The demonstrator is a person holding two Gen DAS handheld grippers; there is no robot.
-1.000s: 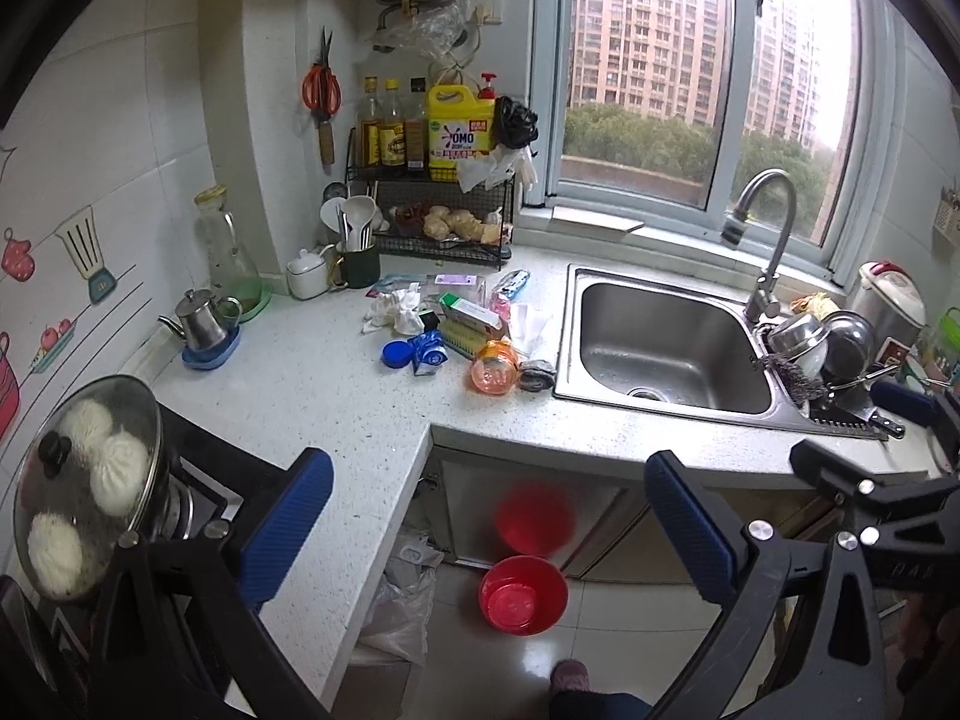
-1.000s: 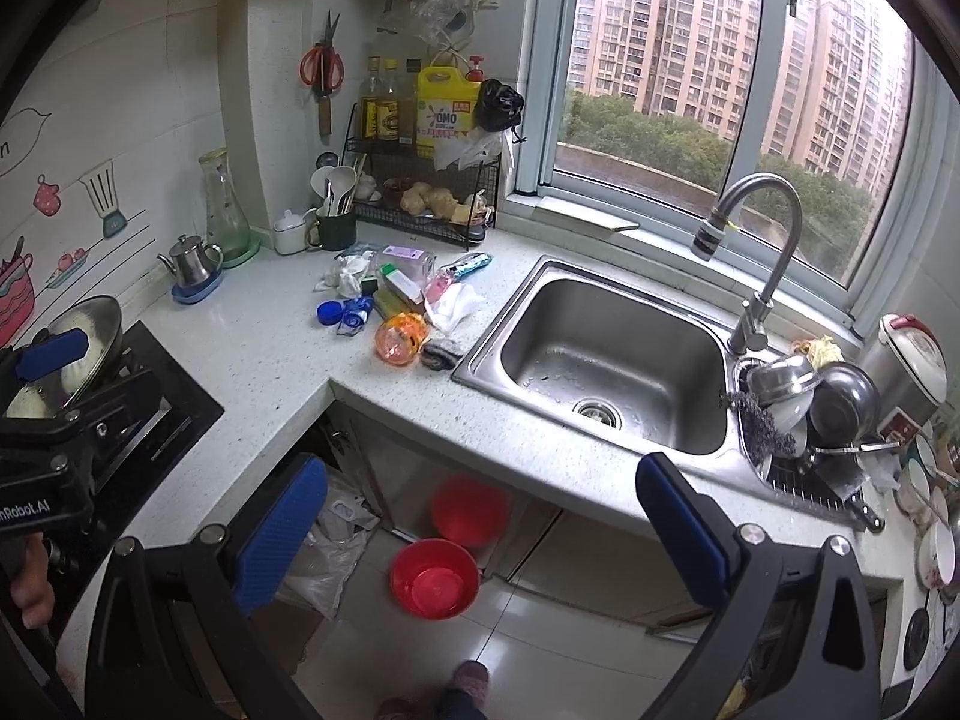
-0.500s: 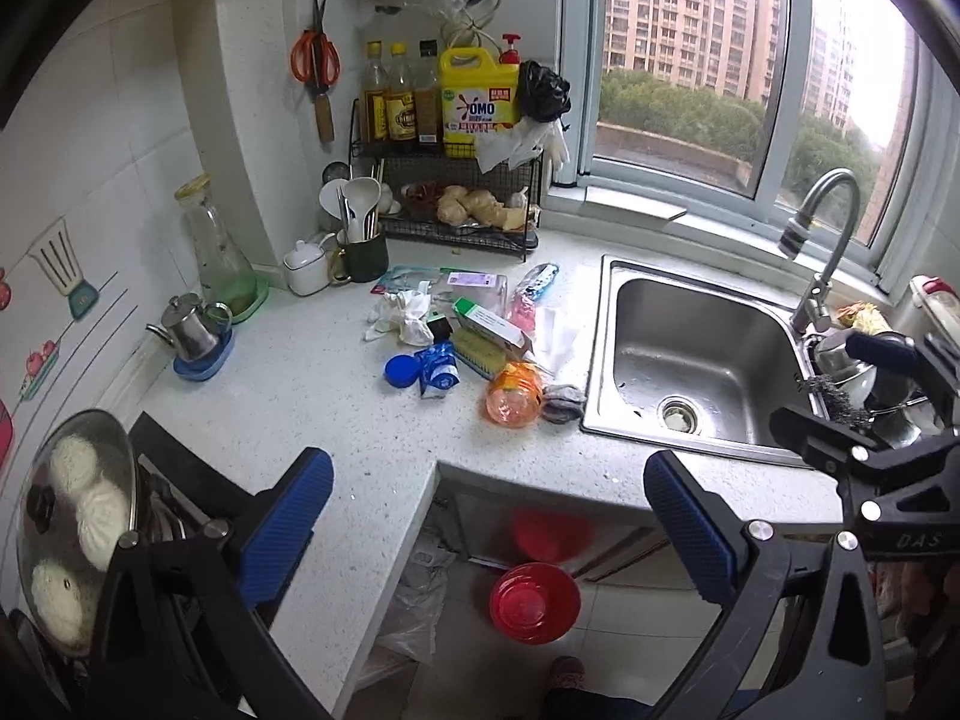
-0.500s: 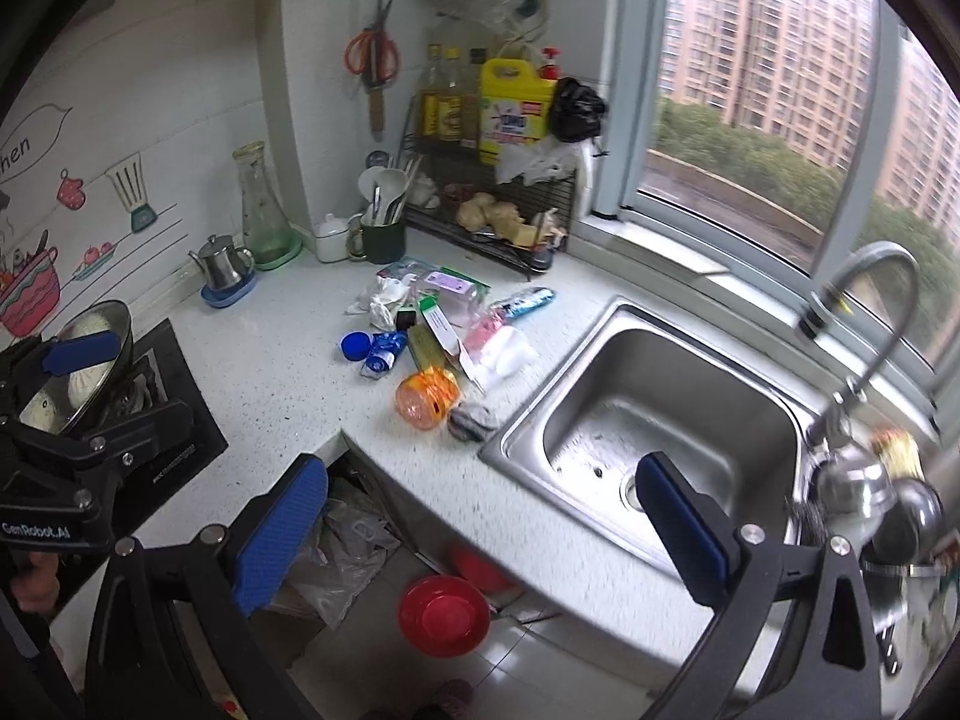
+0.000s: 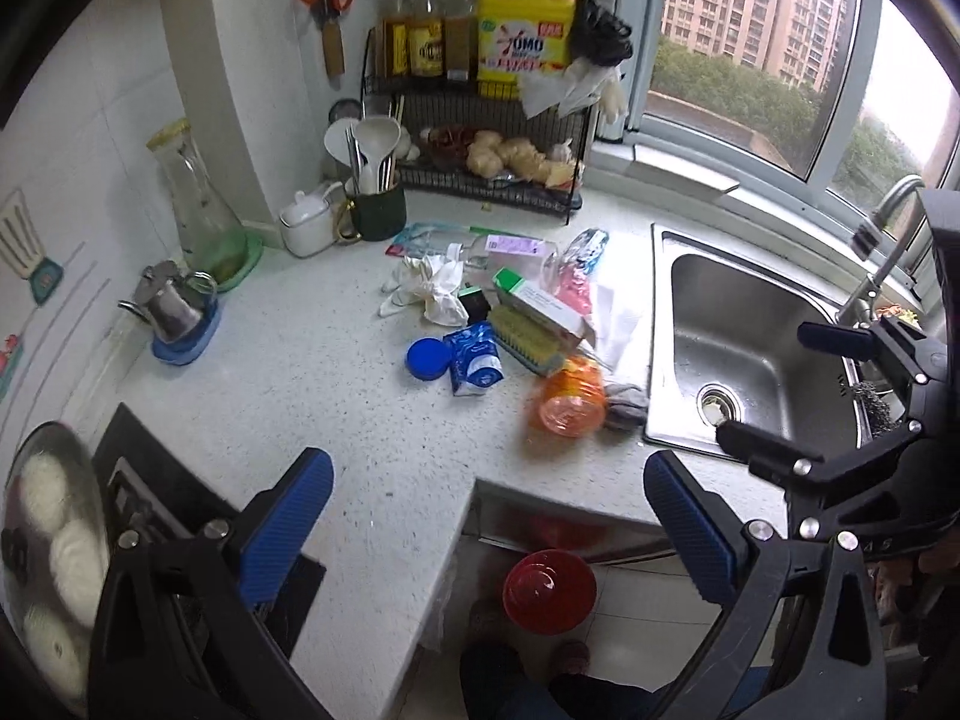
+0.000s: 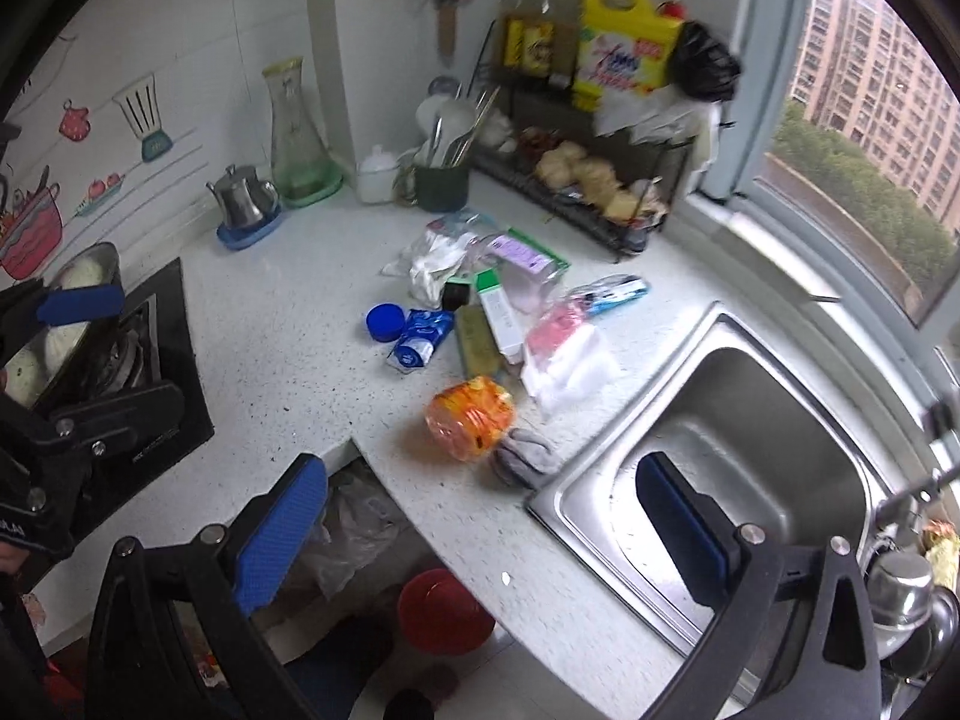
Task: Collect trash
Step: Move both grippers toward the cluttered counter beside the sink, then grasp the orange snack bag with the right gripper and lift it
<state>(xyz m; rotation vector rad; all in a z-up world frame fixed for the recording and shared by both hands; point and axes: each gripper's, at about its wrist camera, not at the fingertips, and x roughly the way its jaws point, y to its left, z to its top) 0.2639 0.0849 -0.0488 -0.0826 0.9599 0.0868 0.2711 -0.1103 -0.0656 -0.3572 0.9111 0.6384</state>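
A heap of trash lies on the white counter (image 5: 312,396) left of the sink: an orange crumpled plastic cup (image 5: 570,399) (image 6: 472,417), a blue lid (image 5: 428,358) (image 6: 384,321), a blue-white packet (image 5: 474,357) (image 6: 420,339), a white-green box (image 5: 540,306) (image 6: 501,318), crumpled tissue (image 5: 426,294) (image 6: 435,264) and clear plastic bags (image 6: 564,360). My left gripper (image 5: 486,516) hovers open over the counter's front corner, short of the pile. My right gripper (image 6: 480,516) is open too, above the counter edge near the orange cup. Neither holds anything.
A steel sink (image 5: 744,354) (image 6: 738,456) sits right of the pile. A wire rack (image 5: 492,168) with bottles, a utensil cup (image 5: 375,210), a glass carafe (image 5: 198,222) and a small kettle (image 5: 171,306) line the wall. A stove with a lidded pot (image 5: 54,564) is left; a red basin (image 5: 549,582) is on the floor.
Both grippers have moved forward and closer to the counter, so the trash pile looms larger. The right one also swung left toward the pile. Both stayed open and empty.
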